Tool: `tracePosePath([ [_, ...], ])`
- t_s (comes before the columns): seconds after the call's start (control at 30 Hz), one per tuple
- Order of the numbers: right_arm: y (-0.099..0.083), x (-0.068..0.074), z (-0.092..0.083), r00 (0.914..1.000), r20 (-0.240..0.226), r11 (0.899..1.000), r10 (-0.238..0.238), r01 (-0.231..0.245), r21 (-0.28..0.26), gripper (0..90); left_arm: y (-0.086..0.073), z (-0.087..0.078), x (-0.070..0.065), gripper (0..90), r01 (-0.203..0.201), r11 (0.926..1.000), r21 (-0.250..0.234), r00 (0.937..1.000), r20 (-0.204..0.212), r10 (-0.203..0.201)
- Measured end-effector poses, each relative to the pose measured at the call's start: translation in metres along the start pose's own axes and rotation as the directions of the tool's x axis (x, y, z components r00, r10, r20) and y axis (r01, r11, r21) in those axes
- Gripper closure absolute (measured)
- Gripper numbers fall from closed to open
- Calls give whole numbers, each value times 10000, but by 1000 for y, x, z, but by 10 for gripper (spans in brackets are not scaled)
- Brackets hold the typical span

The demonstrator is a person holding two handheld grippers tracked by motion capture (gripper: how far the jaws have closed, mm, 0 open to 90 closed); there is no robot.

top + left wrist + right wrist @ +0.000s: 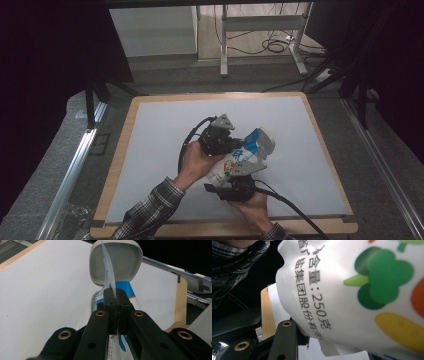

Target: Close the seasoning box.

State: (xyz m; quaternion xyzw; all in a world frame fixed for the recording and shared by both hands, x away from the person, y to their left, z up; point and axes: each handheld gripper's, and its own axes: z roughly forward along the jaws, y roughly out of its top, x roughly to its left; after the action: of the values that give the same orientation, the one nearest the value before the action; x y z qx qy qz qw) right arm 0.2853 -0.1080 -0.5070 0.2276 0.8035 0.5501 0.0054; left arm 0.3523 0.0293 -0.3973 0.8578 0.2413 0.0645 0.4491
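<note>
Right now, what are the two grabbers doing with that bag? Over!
Left gripper shut on the bag's thin top edge. Right gripper clamped round the bag's body, near its bottom. Bag held above the white mat. Nothing in the way.

Pouch [243,157] lies on table [160,130], between left gripper [235,145] and right gripper [239,175].

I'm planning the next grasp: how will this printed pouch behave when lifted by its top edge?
Probably floppy: the pouch is thin film, its edge bending where the left gripper pinches it. Its bulging body in the right gripper suggests real weight, so it may sag. Glossy film could slip.
</note>
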Motion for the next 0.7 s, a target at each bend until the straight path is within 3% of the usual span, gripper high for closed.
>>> tracePosePath([
  [0.7,4,1,-1,9998,-148,9999,125,-127,-81,583,3,3,2,892,36,9999,136,10000,-35,-35],
])
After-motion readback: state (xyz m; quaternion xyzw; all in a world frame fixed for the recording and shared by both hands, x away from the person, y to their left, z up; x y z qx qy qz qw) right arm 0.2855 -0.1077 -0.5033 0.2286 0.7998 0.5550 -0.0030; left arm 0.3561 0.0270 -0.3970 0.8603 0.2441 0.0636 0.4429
